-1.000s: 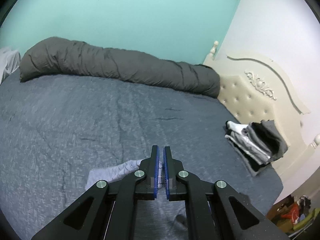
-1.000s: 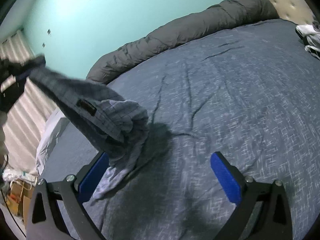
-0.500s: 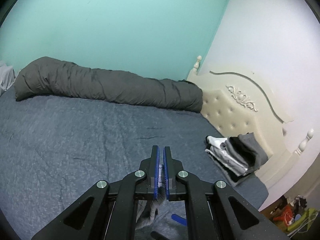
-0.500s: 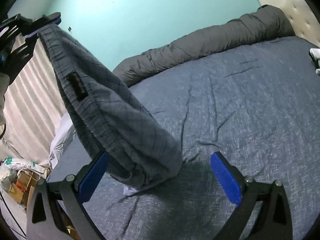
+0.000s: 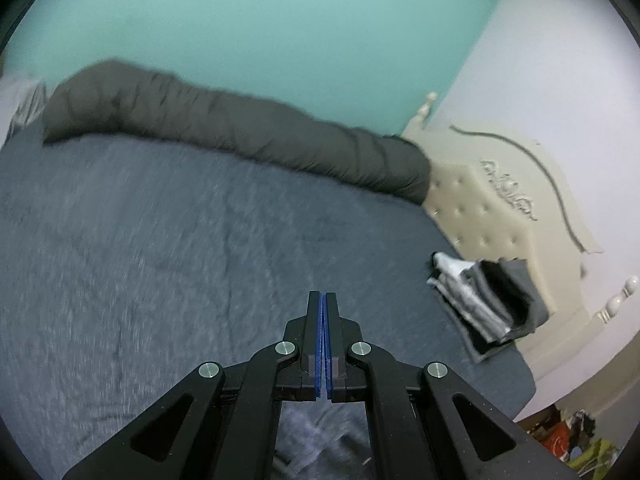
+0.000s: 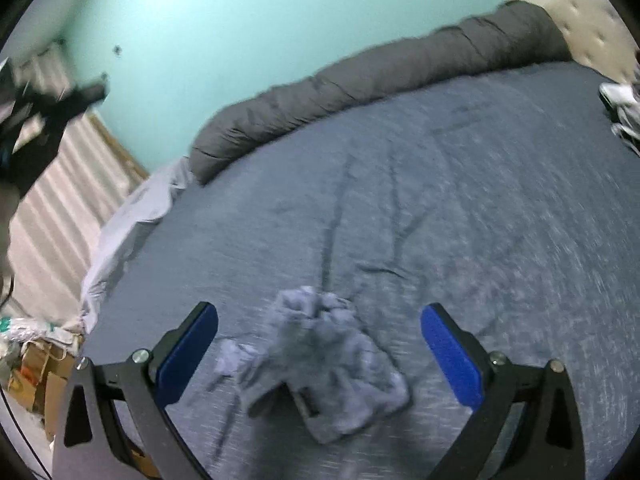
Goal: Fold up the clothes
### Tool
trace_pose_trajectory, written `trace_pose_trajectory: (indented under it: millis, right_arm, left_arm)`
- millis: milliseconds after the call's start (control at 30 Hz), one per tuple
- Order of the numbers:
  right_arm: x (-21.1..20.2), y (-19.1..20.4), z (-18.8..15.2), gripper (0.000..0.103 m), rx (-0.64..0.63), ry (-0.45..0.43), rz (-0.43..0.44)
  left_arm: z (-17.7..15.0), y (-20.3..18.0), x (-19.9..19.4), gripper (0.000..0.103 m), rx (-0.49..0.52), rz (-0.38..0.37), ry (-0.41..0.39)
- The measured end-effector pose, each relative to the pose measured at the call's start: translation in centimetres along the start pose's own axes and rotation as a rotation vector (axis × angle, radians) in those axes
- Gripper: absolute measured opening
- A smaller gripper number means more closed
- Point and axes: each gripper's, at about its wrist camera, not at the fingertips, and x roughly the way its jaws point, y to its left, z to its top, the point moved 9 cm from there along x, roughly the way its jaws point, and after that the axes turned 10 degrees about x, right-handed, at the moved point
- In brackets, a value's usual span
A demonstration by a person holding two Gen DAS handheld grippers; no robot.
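Grey checked garment (image 6: 320, 364): we log it crumpled in a heap on the blue-grey bedspread (image 6: 460, 208), directly ahead of and between the spread fingers of our right gripper (image 6: 318, 346), whose jaws stand wide apart with nothing in them. We read the heap's long axis as running roughly along the gripper's line of sight, near end toward us, though blur softens its outline.

Left gripper (image 5: 324, 312): its blue pads are pressed together; we see no cloth between the tips. A pale patch of fabric shows below its frame, probably the same garment, too smeared to confirm. In the right view this gripper appears raised at far left, well apart from the heap.

Judgement: our right hand is nearer; the next grasp probably calls for an edge or corner so that the piece can be spread flat.

Surroundings: rolled dark duvet (image 5: 240, 136) along the teal wall (image 5: 280, 32); folded stack (image 5: 488, 304) beside the cream headboard (image 5: 500, 200); striped curtain (image 6: 60, 208).
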Motion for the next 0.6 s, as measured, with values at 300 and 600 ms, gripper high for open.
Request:
trace_pose_trajectory:
  millis: [300,600]
  right_arm:
    - [3.5,-0.9,-3.3,0.102,-0.057,0.145,-0.014]
    - [5.0,0.4,-7.0,0.1,-0.181,0.252,-0.012]
  left_arm:
    - [-9.5,6.5,3.9,0.0,-0.11,0.042,0.117]
    - [-15.8,8.1,4.8,0.0,-0.13,0.072,0.15]
